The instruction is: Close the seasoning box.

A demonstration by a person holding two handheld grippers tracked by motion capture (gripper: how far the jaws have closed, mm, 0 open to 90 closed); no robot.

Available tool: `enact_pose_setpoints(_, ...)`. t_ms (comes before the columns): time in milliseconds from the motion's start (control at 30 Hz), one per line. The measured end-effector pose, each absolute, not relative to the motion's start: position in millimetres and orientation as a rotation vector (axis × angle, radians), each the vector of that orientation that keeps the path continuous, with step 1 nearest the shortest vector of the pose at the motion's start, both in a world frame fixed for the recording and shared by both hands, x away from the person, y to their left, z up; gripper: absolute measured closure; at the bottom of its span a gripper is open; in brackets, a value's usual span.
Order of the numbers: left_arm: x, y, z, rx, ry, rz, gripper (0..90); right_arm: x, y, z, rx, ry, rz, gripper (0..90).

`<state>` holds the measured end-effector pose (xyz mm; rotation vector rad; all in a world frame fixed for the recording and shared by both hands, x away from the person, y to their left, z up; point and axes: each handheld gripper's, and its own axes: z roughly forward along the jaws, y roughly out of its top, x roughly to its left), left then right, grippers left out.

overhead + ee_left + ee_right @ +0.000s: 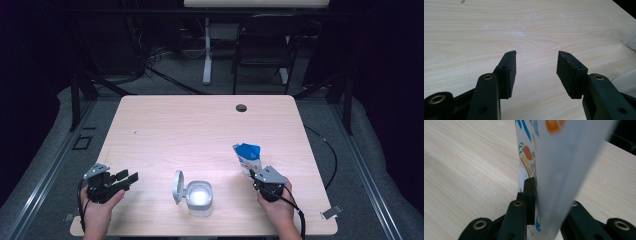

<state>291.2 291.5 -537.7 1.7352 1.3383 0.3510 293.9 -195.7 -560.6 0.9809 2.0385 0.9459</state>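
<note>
A blue and white pouch (248, 155) with coloured print stands on the wooden table (200, 125) at the front right. My right gripper (255, 175) grips its lower part from the near side. In the right gripper view the pouch (559, 165) rises between the jaws of the gripper (549, 185); the left pad (529, 195) lies against it and the other pad is hidden behind it. My left gripper (127, 177) rests low at the front left, open, with bare table between the jaws (536, 56). A white tub (199, 197) with its hinged lid (177, 186) open stands between the two hands.
A round cable hole (241, 107) sits near the table's far edge. A dark chair (262, 45) and a desk leg (207, 50) stand beyond the table. The white tub's edge (629, 80) shows at the right of the left gripper view.
</note>
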Motion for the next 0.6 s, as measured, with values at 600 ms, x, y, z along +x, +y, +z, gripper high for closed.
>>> enact_pose_setpoints(600,289.9,285.9,-534.3,1.749,1.310,0.349,50.5,286.1,-197.4,-563.8,0.973,2.086,0.986,47.2)
